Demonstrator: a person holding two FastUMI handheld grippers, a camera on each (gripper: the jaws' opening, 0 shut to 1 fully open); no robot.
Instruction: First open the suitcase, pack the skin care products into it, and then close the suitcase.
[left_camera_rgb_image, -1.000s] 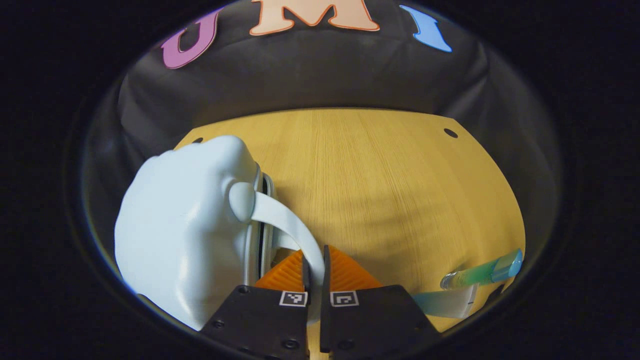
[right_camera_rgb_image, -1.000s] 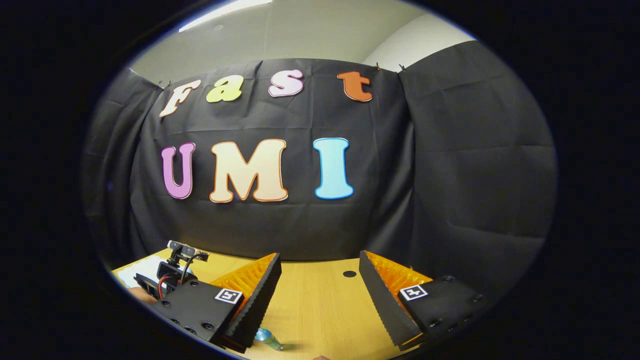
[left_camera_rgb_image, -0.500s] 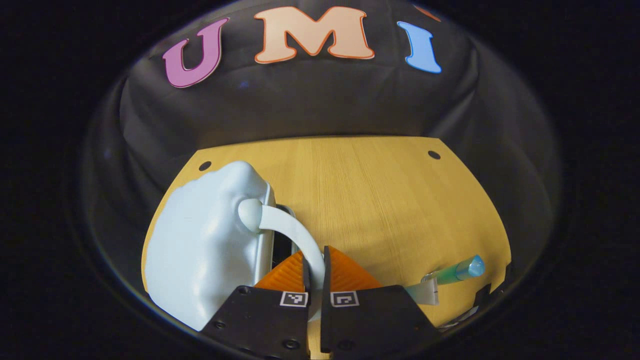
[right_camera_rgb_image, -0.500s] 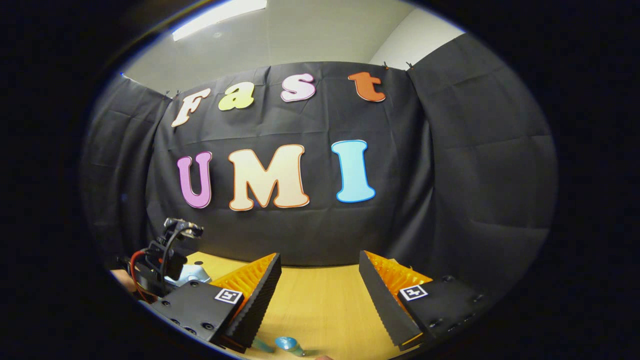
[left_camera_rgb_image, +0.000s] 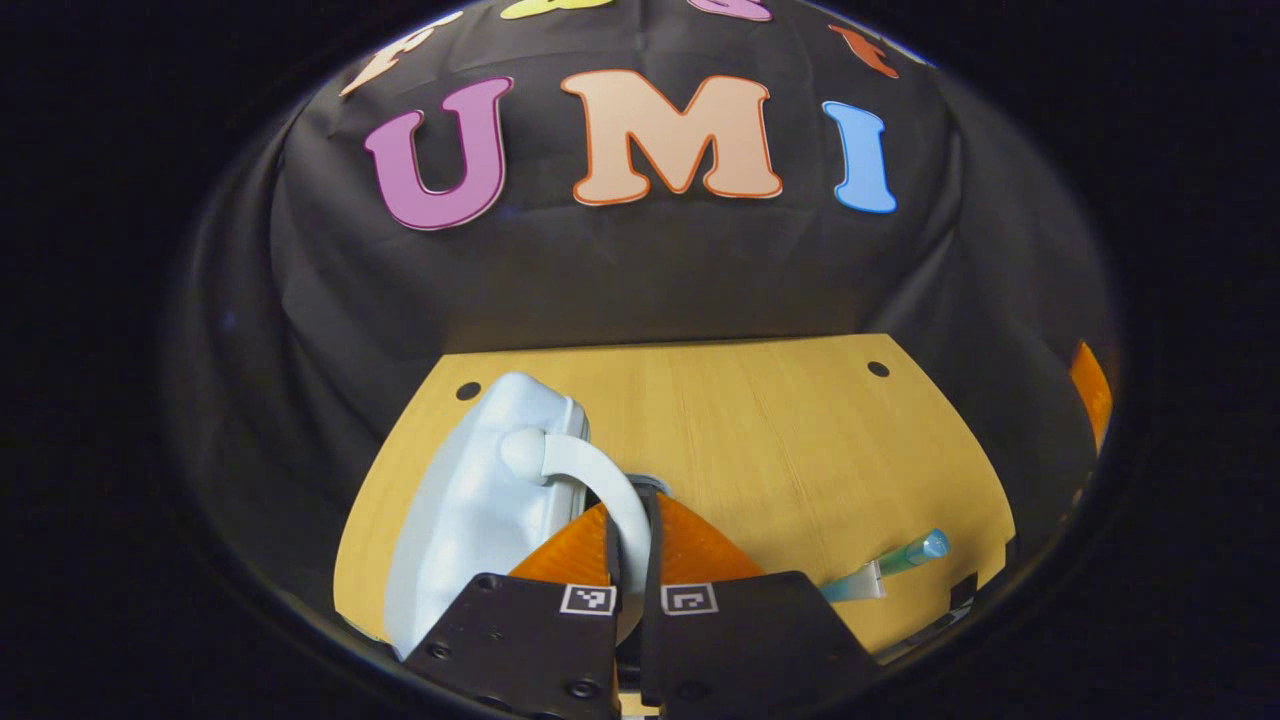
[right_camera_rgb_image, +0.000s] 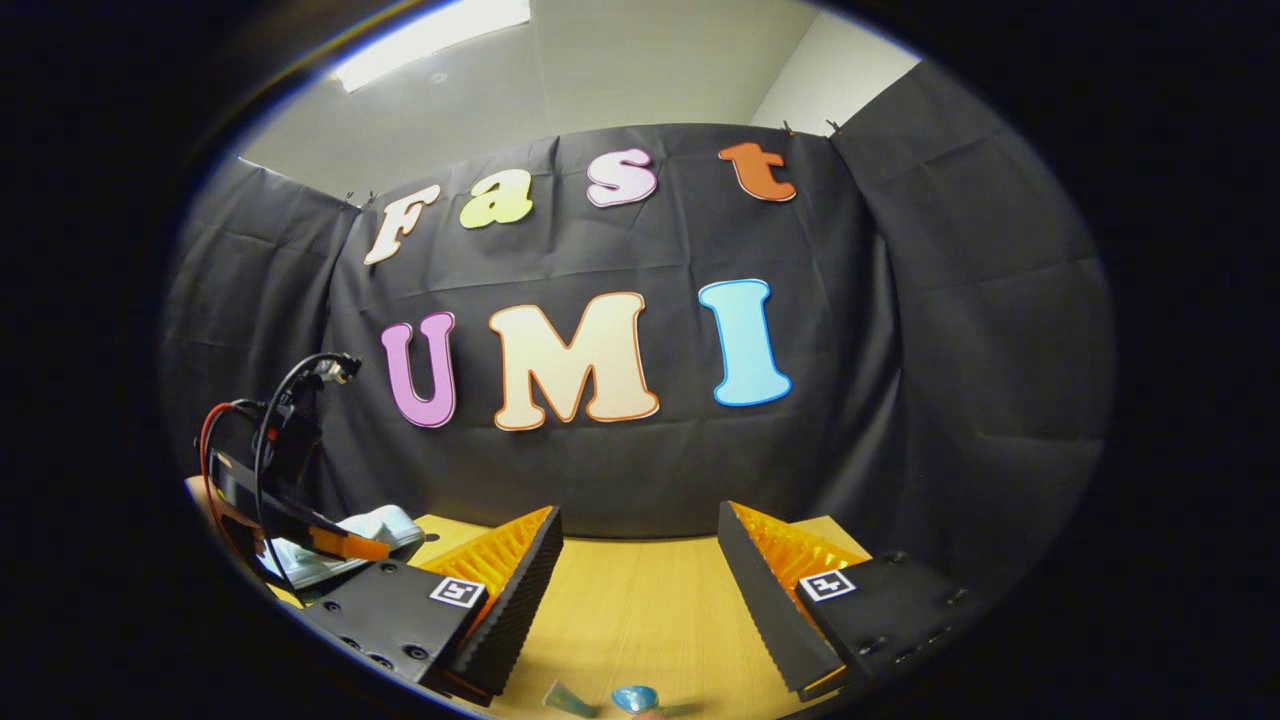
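Left hand-held gripper (left_camera_rgb_image: 628, 545) clamps the suitcase handle (left_camera_rgb_image: 590, 478); right hand-held gripper (right_camera_rgb_image: 640, 560) hangs wide apart with nothing between its fingers.

In the left gripper view, the pale blue suitcase (left_camera_rgb_image: 470, 515) stands on the wooden surface (left_camera_rgb_image: 780, 450) at the left, its curved handle arching down between the two closed fingers, which press on it from both sides. A skin care tube (left_camera_rgb_image: 885, 567) with a blue cap lies on the surface at the right, well apart from the suitcase. In the right gripper view, the suitcase (right_camera_rgb_image: 375, 527) appears at the far left, partly behind the other gripper's wired body, and the tube's blue cap (right_camera_rgb_image: 633, 697) sits at the bottom edge below the spread fingers.
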